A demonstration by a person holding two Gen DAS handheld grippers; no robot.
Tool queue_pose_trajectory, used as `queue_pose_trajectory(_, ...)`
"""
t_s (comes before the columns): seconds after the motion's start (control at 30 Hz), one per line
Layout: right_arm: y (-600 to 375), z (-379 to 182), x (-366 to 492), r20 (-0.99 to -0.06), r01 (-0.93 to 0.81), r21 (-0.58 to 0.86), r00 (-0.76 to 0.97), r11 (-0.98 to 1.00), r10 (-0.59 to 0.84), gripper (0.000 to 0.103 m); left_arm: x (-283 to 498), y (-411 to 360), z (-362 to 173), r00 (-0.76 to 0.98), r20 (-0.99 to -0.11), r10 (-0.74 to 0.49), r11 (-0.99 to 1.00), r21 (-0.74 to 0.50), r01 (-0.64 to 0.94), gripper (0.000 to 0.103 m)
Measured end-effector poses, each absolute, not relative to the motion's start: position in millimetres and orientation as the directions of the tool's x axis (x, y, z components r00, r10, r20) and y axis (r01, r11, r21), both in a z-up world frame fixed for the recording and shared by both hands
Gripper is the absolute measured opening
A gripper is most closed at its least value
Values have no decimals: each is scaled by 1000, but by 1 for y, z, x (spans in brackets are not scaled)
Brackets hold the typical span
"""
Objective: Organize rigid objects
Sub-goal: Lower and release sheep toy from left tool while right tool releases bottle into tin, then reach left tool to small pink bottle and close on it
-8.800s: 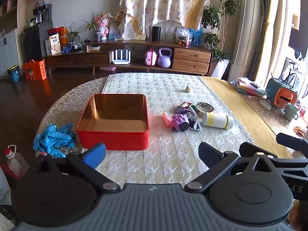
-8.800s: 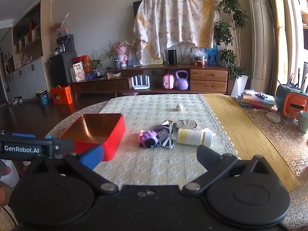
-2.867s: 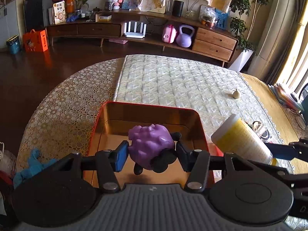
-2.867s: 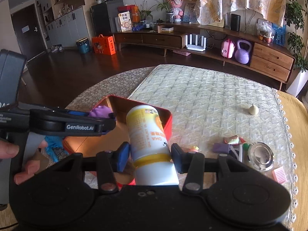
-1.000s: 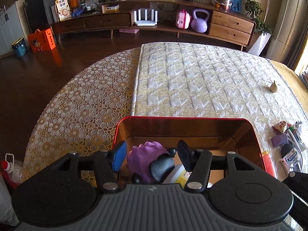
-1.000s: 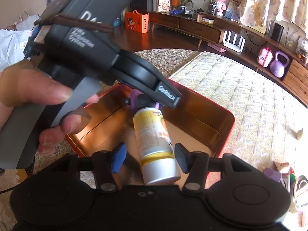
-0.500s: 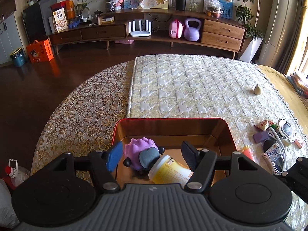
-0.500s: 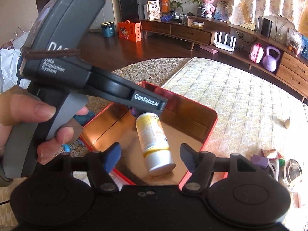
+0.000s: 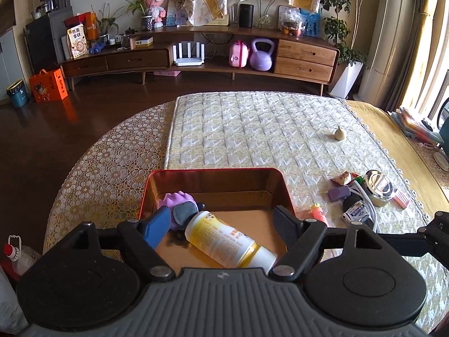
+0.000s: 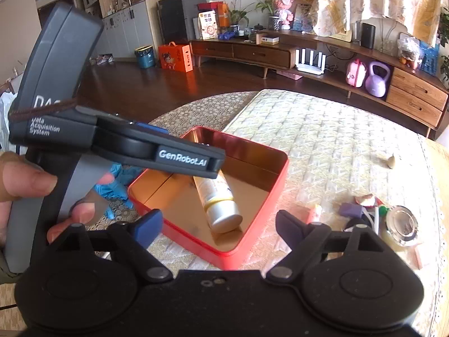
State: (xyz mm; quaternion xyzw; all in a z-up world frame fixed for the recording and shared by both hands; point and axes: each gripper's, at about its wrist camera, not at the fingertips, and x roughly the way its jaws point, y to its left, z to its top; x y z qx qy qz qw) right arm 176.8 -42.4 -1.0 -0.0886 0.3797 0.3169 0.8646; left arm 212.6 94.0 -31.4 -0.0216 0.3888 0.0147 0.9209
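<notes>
You're backing both tools off wide and empty: left tool, right tool. Bottle and purple toy are now lying below them in the red tin; clutter to the right's waiting.

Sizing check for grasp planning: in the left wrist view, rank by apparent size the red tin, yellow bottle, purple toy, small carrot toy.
1. red tin
2. yellow bottle
3. purple toy, partly hidden by the left gripper finger, so true size unsure
4. carrot toy

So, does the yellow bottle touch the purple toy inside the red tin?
Touching. In the left wrist view the yellow bottle's cap end lies against the purple toy's dark grey face, with no gap, on the floor of the red tin.
</notes>
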Motion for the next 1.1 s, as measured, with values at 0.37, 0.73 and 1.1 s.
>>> queue_pose_trajectory(0.37, -101, 5, 156, -677, -542, 145, 555, 828, 483, 103, 182, 69, -24, 705, -709, -20, 999, -46, -17, 84)
queue_pose_trajectory(0.73, -182, -9, 140, -679, -398, 178, 612, 900, 405, 103, 165, 32, -29, 713, -697, -69, 997, -81, 18, 84)
queue_pose_trajectory(1.1, -234, -22, 151, -681, -313, 135, 660, 940, 318, 103, 177, -17, -52, 702, -709, -66, 998, -37, 56, 84)
